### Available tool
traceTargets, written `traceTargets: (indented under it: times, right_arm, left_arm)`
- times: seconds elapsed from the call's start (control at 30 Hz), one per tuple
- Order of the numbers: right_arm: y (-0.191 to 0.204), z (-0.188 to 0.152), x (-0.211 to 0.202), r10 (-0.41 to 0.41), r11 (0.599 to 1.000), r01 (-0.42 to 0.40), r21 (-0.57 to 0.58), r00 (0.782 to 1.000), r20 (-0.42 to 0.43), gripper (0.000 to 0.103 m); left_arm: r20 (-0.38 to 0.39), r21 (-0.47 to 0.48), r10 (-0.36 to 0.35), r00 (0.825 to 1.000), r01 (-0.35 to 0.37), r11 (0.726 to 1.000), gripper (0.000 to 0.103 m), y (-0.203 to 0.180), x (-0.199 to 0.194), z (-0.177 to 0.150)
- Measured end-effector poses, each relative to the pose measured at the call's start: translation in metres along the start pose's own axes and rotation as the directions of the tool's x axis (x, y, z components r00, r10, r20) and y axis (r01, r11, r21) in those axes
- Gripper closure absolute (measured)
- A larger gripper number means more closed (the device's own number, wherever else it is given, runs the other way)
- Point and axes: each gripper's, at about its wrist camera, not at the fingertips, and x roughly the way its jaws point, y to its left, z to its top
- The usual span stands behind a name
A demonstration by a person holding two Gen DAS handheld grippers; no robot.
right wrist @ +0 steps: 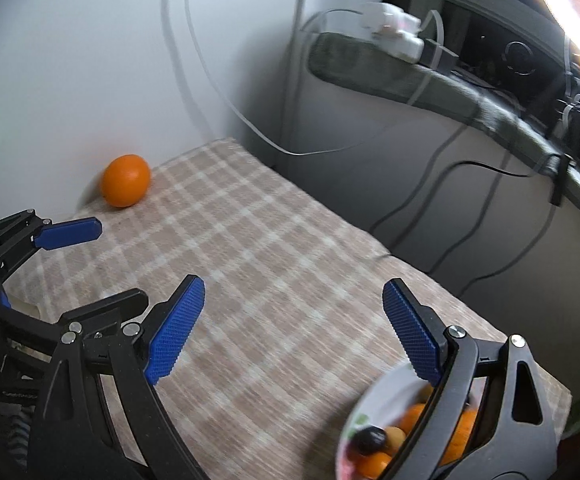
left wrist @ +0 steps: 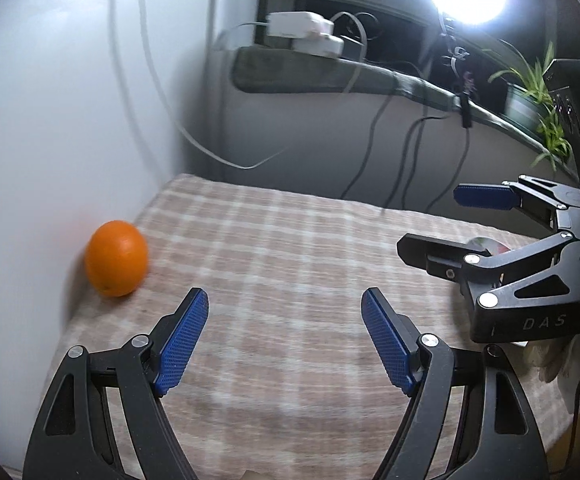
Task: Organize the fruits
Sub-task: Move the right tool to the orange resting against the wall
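checked tablecloth [left wrist: 290, 240] | orange [left wrist: 116, 258] by wall | right gripper [left wrist: 429, 220] marked "das", wide, empty | left gripper [left wrist: 285, 312] wide, empty

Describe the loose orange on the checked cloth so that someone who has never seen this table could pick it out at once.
Start at the table with the beige checked cloth and go to its far left corner, by the white wall. The orange lies there alone on the cloth. Unlike the other fruit, piled in the white bowl at the near right edge, it lies outside any dish.
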Motion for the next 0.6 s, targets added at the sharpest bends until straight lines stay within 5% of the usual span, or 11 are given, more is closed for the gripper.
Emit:
traceTargets:
  times: [0.37,0.6]
  right_arm:
    - [0.014,0.030,0.038,0.175,0.983,-0.173,0.065,0.984,-0.020,0.010]
    - [0.030,0.050,0.066,0.325,0.944,-0.321,0.079,0.945,-0.048,0.010]
  left_arm:
    - [0.026,-0.138,0.083,0.996,-0.079,0.987,0.024,0.059,-0.001,-0.010]
    - [0.011,-0.218,0.112,0.994,-0.107,0.970,0.025,0.090,0.007,-0.016]
